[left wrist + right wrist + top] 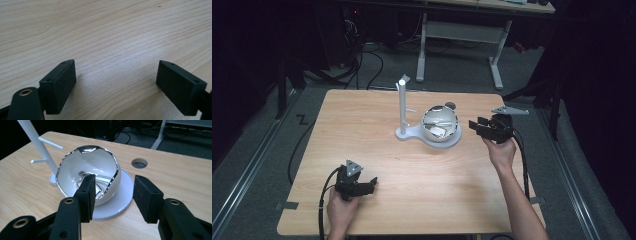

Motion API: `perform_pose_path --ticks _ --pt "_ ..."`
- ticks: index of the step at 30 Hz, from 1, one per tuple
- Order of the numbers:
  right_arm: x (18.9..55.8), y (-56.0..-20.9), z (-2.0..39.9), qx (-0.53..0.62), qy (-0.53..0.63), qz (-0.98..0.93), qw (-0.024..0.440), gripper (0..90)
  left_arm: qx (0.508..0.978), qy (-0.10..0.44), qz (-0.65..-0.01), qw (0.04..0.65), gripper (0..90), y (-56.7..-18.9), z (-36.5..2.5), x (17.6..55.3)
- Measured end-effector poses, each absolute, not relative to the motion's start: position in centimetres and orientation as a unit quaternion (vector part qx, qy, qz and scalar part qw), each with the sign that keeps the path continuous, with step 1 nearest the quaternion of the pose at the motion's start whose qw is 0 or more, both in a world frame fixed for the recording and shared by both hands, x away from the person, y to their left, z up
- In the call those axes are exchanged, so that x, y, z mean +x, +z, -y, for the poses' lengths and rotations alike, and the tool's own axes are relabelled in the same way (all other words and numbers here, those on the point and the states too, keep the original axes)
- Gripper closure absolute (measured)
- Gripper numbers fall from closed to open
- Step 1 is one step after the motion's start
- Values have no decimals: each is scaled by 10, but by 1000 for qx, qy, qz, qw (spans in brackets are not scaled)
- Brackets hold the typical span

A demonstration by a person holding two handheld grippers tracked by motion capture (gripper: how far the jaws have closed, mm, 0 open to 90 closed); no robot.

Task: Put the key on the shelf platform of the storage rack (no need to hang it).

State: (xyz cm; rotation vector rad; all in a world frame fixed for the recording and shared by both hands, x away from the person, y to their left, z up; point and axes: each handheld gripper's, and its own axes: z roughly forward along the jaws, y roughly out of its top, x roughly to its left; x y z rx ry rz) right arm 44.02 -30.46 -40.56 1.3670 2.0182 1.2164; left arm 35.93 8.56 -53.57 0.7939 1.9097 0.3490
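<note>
Hovering right of centre, the right gripper [477, 125] faced the white bowl [440, 124], fingers apart and empty; the left gripper [371, 185], lower left, gaped empty.

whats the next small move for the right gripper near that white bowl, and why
Probably draw the right gripper a little farther back from the bowl. Its jaws stand open with nothing between them, beside the bowl's rim, and the bowl already sits on the round base of the white stand with a small shiny item inside. The left gripper rests open, apart, near the table's front.
</note>
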Motion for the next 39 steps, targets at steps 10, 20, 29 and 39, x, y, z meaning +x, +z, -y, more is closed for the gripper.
perform_pose_path --ticks 10,20,29,39 --pt "420 -406 309 483 430 -735 202 490 328 144 -789 499 166 -536 -86 359" --pt "403 -400 317 478 428 -736 216 473 329 144 -789 499 166 -536 -86 359" --pt "384 -407 325 483 421 -734 226 480 329 144 -789 499 166 -536 -86 359" --pt "368 -414 335 492 428 -726 218 478 331 144 -788 499 166 -536 -86 359"
